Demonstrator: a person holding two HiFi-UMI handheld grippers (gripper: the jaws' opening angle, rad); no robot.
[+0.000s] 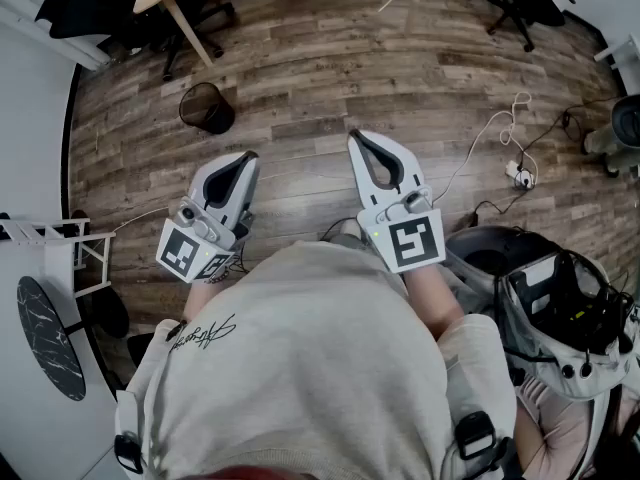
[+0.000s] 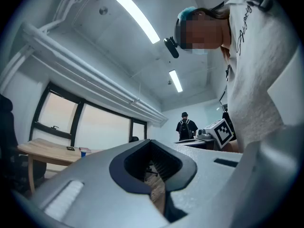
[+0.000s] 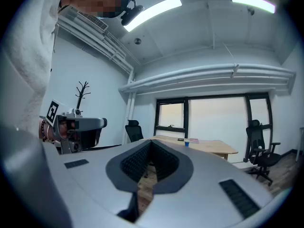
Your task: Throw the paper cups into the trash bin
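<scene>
You are holding the left gripper [image 1: 246, 158] and right gripper [image 1: 358, 138] closed and empty, bin [image 1: 206, 107] far left, while the one likely cup [image 3: 186, 144] is sitting on the far desk [image 3: 211, 149], probably light and crushable, needing a gentle pinch across its rim.

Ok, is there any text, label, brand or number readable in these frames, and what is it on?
On the person's shirt: a cursive print, too slanted and blurred to read.
On the left marker cube and the right marker cube: black-and-white square patterns only, no letters or numbers.
Nothing else readable in any view.
</scene>
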